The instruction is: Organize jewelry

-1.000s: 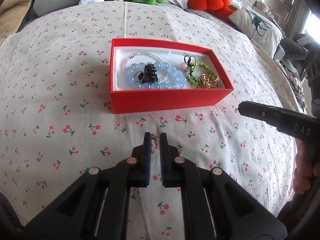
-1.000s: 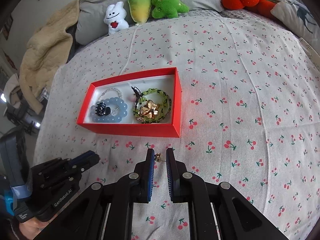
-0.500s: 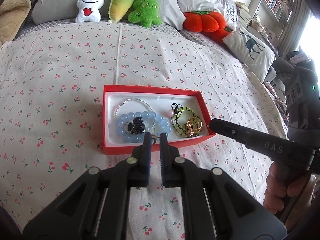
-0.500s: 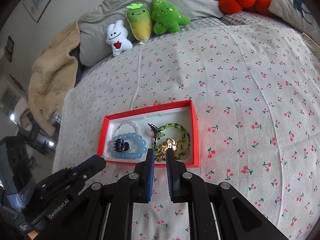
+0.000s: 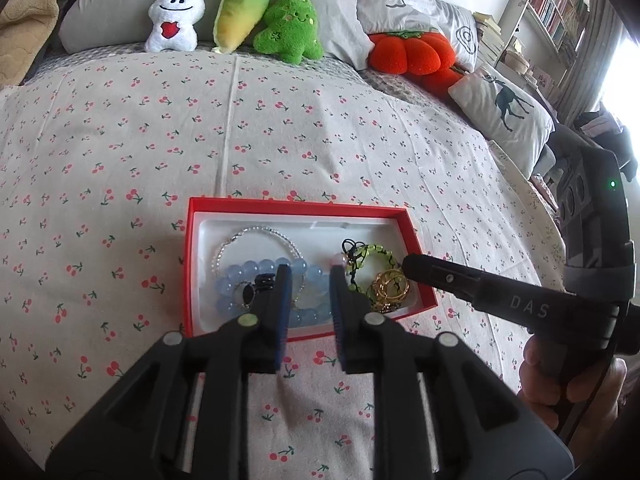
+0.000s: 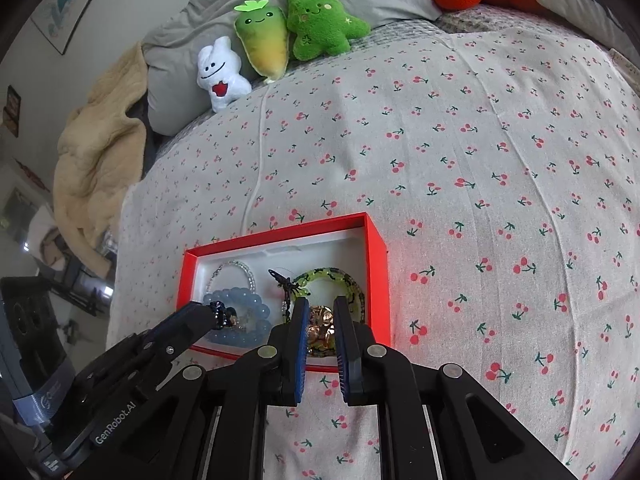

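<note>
A red box (image 5: 396,216) with a white lining lies on the cherry-print bedspread; it also shows in the right wrist view (image 6: 378,248). It holds a blue bead bracelet (image 5: 248,272), a black hair claw (image 5: 256,290), a clear bead bracelet (image 5: 256,234), a green bead bracelet (image 5: 374,252) and gold jewelry (image 5: 390,288). My left gripper (image 5: 307,276) is open and empty above the blue bracelet. My right gripper (image 6: 320,312) is open above the gold jewelry (image 6: 320,320); its finger also shows in the left wrist view (image 5: 440,276).
Plush toys (image 5: 236,16) and pillows (image 5: 412,8) line the far end of the bed. A red pumpkin cushion (image 5: 408,54) and a deer pillow (image 5: 508,108) lie at the right. A beige blanket (image 6: 96,152) hangs at the left.
Both grippers lifted from the bedspread in front of the box and moved over it. Both jaws have opened wider; the small earring held between them earlier is no longer seen.
</note>
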A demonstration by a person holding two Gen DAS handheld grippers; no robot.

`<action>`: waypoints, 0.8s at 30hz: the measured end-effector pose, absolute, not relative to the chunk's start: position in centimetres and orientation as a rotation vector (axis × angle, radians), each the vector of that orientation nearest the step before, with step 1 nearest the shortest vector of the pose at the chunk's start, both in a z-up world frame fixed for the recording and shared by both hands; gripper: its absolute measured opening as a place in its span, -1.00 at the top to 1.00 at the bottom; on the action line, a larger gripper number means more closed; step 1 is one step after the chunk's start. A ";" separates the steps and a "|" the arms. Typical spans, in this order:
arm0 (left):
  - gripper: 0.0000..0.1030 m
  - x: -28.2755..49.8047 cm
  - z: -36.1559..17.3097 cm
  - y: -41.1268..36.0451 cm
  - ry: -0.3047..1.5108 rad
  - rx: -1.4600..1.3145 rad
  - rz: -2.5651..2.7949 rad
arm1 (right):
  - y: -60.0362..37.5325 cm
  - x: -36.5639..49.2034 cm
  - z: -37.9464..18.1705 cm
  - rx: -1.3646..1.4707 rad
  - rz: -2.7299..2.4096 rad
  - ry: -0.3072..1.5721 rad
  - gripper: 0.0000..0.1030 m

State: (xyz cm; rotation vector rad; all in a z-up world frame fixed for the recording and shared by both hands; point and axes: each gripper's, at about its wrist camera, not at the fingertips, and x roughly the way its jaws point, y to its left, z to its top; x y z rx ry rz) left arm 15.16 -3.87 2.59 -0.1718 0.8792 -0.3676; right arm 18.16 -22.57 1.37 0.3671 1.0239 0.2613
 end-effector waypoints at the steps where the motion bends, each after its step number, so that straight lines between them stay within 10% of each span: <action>1: 0.26 14.9 2.9 -3.7 0.873 -0.173 -0.368 | -22.5 18.2 1.4 0.368 0.263 1.022 0.69; 14: -0.69 8.8 2.2 -0.9 0.984 -0.084 -0.170 | -23.6 13.5 2.5 0.287 0.207 1.054 0.53; 17: -0.97 7.0 1.5 -0.6 1.014 -0.058 -0.113 | -23.7 11.4 2.8 0.263 0.188 1.059 -0.28; 24: -0.99 4.3 1.4 -0.1 1.029 0.006 -0.035 | -23.2 6.6 3.0 0.178 0.109 1.050 -0.63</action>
